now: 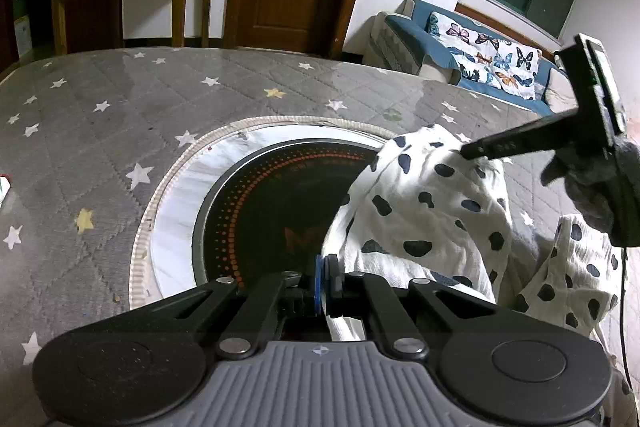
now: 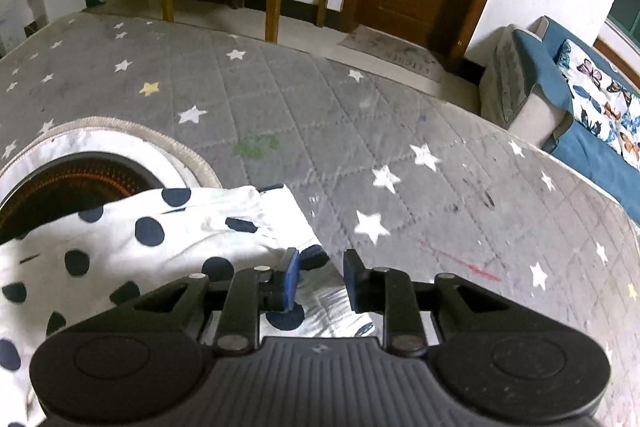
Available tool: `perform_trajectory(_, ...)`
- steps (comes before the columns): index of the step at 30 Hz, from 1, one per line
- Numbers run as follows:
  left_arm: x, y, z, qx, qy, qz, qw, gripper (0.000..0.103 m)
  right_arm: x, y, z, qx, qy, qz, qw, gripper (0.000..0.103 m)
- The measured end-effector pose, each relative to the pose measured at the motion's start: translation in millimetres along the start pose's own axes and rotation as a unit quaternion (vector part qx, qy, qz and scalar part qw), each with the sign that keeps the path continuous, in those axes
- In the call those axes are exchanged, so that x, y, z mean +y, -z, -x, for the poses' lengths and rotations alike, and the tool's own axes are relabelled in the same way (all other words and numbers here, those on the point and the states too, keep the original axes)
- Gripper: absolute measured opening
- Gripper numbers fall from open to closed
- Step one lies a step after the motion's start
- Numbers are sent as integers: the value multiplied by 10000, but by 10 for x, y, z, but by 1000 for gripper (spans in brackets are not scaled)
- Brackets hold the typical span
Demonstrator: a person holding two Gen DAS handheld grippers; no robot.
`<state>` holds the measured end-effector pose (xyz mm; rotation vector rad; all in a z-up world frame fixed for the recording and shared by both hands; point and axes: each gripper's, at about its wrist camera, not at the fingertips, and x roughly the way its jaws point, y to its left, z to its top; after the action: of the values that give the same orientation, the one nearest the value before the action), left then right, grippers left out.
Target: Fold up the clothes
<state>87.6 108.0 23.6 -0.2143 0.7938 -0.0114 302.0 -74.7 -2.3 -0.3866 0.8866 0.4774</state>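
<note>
Only the left view shows the left tool (image 1: pixel 329 281) pinching the spotted garment (image 1: pixel 432 211); the right tool (image 2: pixel 322 279) gapes, holding nothing.

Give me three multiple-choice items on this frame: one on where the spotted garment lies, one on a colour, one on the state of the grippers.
1. Where does the white cloth garment with dark spots lie?
A. On the wooden table
B. Partly over the round black cooktop set in the table
C. On the blue sofa

2. What colour is the quilted table cover?
A. Grey with white and yellow stars
B. Plain red
C. Green stripes

3. How do the two grippers stand?
A. Both open
B. Left open, right shut
C. Left shut on the cloth, right open

Answers: 1 B, the left wrist view shows the garment draped over the edge of the round black cooktop. 2 A, stars dot the grey quilting. 3 C, the left gripper has its blue pads pressed together on fabric, while the right gripper shows a clear gap above the cloth.
</note>
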Motion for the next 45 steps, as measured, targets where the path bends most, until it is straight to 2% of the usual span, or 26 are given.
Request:
perform_trajectory(8, 56, 16, 7, 24, -39, 107, 9999, 2, 155, -290, -217, -108, -34, 151, 9998, 25)
perform_trajectory(15, 104, 59, -25, 166, -273, 171, 9993, 2, 410, -751, -524, -338, 90, 86, 9994, 28)
perform_trajectory(18, 117, 65, -16, 203, -448, 146, 9987, 3, 433, -816, -368, -518, 23, 16, 9987, 28)
perform_trajectory(21, 103, 49, 32, 160, -497, 141, 9985, 4, 295, -736, -52, -630, -67, -24, 9980, 28)
perform_trajectory(24, -10, 32, 105, 52, -408, 33, 9991, 7, 55, -520, 282, -671, 1, -84, 9977, 28)
perform_trajectory(26, -116, 32, 160, -17, -308, -62, 9995, 15, -138, -304, 484, -654, 81, -200, 9976, 28)
perform_trajectory(28, -229, 48, 206, -53, -208, -144, 9997, 37, -333, -58, 665, -605, 177, -349, 9974, 30)
perform_trajectory(29, -298, 68, 230, -74, -162, -202, 9996, 42, -419, 92, 718, -555, 229, -457, 9972, 30)
perform_trajectory(32, -527, 141, 287, -59, 41, -413, 9991, 48, -678, 539, 876, -405, 385, -782, 9954, 31)
perform_trajectory(33, -600, 163, 303, -45, 119, -469, 9988, 54, -764, 688, 929, -355, 437, -890, 9944, 31)
perform_trajectory(37, -942, 268, 352, 22, 468, -752, 9961, 60, -1077, 1251, 1112, -188, 578, -1369, 9887, 31)
perform_trajectory(40, -1179, 360, 349, 128, 687, -971, 9928, 67, -1237, 1555, 1156, -82, 396, -1828, 9823, 32)
perform_trajectory(45, -1436, 506, 312, 317, 843, -1241, 9882, 69, -1213, 1839, 1239, -156, -303, -2199, 9749, 32)
